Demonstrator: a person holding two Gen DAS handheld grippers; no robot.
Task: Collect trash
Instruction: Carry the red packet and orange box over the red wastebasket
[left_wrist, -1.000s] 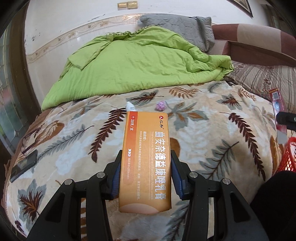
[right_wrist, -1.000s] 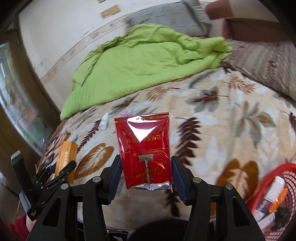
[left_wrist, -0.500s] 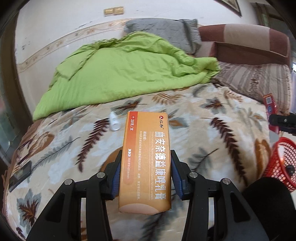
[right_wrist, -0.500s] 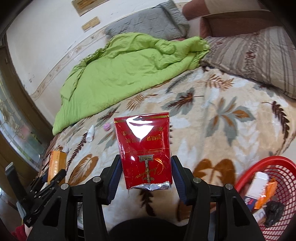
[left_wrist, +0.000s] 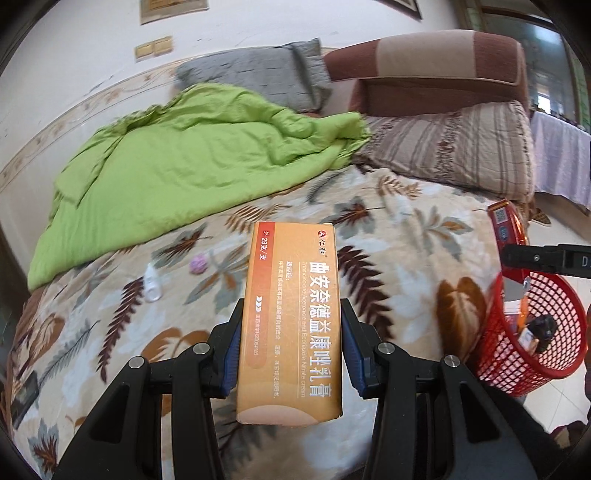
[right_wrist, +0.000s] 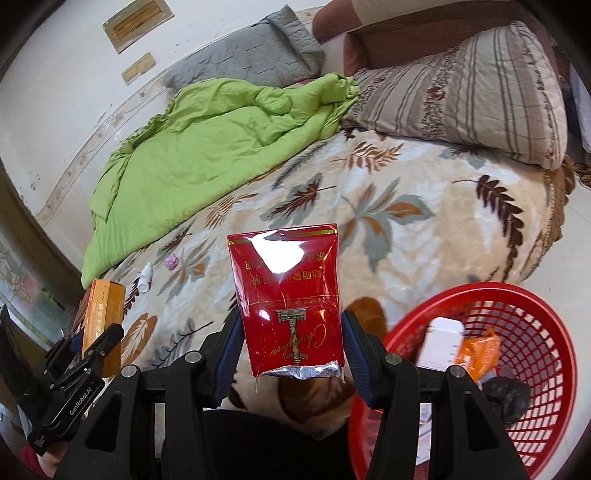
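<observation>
My left gripper (left_wrist: 290, 347) is shut on a long orange medicine box (left_wrist: 291, 314), held upright over the leaf-patterned blanket (left_wrist: 399, 266). My right gripper (right_wrist: 290, 349) is shut on a red cigarette pack (right_wrist: 288, 295) with torn foil at its lower end. The red mesh basket (right_wrist: 546, 332) stands just right of the right gripper, with several pieces of trash inside. From the left wrist view the basket (left_wrist: 554, 373) sits at the bed's right edge, with the right gripper and its red pack (left_wrist: 504, 225) above it. A small white bottle (left_wrist: 152, 284) and a purple ball (left_wrist: 198, 264) lie on the blanket.
A crumpled green quilt (left_wrist: 177, 162) covers the far left of the bed. A grey pillow (left_wrist: 258, 74) and a striped pillow (left_wrist: 461, 147) lie by the brown headboard (left_wrist: 424, 74). A dark flat object (left_wrist: 22, 395) lies at the blanket's left edge. Pale floor shows beyond the basket.
Both grippers have swung right across the bed, each keeping its item. The red basket has come much further into both views and now lies close beside the right gripper.
</observation>
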